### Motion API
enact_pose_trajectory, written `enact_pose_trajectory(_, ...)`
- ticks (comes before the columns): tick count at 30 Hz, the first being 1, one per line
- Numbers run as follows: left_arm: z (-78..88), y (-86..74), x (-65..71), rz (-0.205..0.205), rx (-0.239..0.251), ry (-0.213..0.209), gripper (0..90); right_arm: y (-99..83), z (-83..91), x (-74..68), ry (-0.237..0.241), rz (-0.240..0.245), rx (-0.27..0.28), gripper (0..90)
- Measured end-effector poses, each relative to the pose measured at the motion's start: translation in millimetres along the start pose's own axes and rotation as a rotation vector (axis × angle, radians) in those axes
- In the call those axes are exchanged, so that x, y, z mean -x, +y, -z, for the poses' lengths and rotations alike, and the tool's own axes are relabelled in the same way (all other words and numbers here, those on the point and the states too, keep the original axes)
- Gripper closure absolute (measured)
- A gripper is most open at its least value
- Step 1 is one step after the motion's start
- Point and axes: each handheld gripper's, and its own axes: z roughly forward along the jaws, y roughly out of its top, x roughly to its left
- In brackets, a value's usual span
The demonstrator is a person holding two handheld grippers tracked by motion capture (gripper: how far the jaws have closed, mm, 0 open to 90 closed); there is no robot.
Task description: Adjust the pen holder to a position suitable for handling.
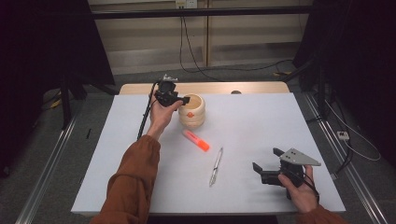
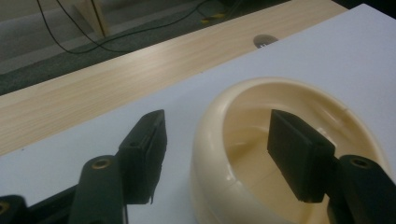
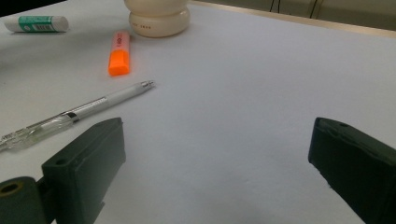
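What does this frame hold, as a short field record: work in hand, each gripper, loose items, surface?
work in hand: left gripper at the cream holder, one of its fingers inside the rim, the other outside; contact with the wall cannot be told
right gripper: open, nothing between its fingers, at the near right of the table
loose items: orange highlighter and clear pen lying flat in front of the holder; glue stick farther off
surface: white table

- My bench (image 1: 261, 116), white-topped, has a bare wooden strip along its far edge.
- On it: cream pot (image 1: 192, 111), orange highlighter (image 1: 196, 141), clear pen (image 1: 215, 166), green-labelled tube (image 3: 36, 24).
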Motion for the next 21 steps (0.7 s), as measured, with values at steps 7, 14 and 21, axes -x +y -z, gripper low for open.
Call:
enact_pose_trajectory(7, -13.9, 3.0, -2.5, -0.008, -0.067, -0.007, 54.5, 0.4, 0.8, -0.7, -0.003, 0.005, 0.001, 3.5)
enact_pose_trajectory(14, -22.8, 2.8, -1.1, -0.018, -0.081, 0.008, 67.5, 0.6, 0.2, -0.2, 0.0, 0.012, 0.001, 3.8)
enact_pose_trajectory(21, -18.1, 4.6, -3.8, 0.026, -0.064, 0.01, 73.6, 0.1, -1.5, 0.4, 0.0, 0.013, -0.011, 3.7)
